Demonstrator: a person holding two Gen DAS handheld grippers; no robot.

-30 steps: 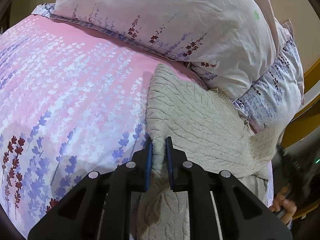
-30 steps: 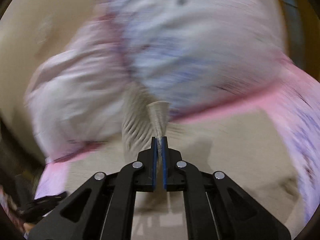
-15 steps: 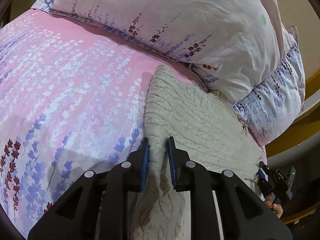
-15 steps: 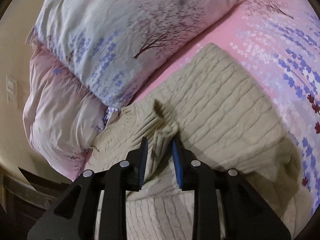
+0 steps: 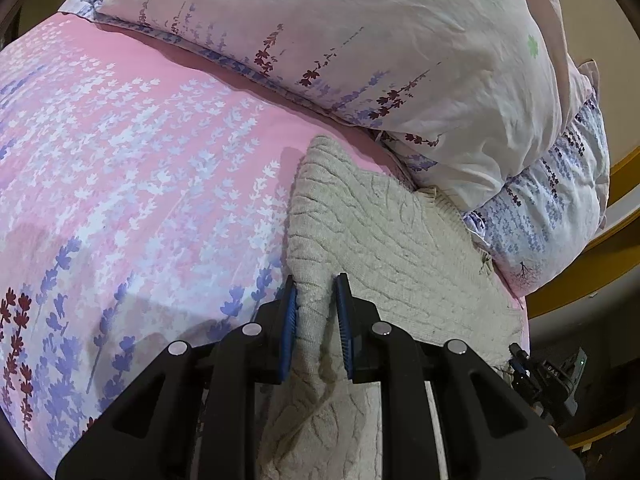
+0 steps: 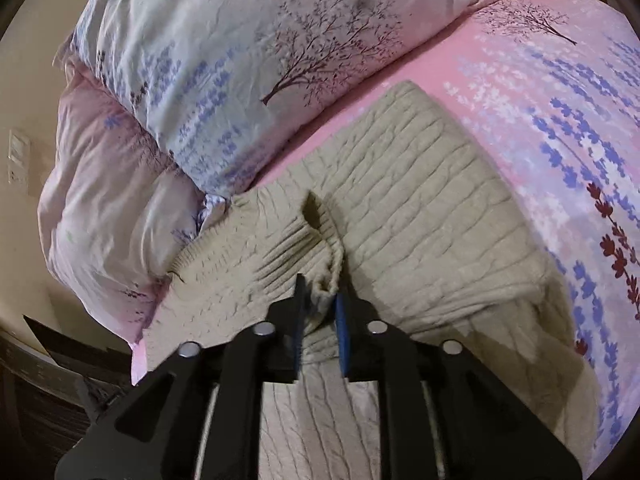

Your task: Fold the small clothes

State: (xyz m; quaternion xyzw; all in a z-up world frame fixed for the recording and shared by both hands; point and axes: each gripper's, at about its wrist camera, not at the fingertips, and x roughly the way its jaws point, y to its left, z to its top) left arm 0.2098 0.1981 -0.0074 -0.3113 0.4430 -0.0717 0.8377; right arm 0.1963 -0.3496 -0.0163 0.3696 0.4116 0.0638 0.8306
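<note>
A beige cable-knit sweater [image 5: 384, 248] lies on the pink floral bedsheet [image 5: 140, 168], its upper part folded over flat. In the left wrist view my left gripper [image 5: 316, 292] stands open, jaws a little apart, with a ridge of the sweater's left edge between the blue pads. In the right wrist view the sweater [image 6: 432, 216] fills the middle, and my right gripper [image 6: 318, 296] is open with the ribbed cuff [image 6: 320, 236] of a sleeve loose between its pads. The right gripper also shows in the left wrist view [image 5: 548, 376] at the bed's right edge.
Two pillows are stacked at the head of the bed [image 5: 380, 40], [image 6: 240, 60], touching the sweater's far edge. The bed's edge and a dark floor lie at the left of the right wrist view [image 6: 60, 380]. A wall switch [image 6: 18, 152] is on the beige wall.
Both grippers have opened from shut on the sweater. The right gripper swung the lifted part down onto the bed, and the sweater now lies folded flat.
</note>
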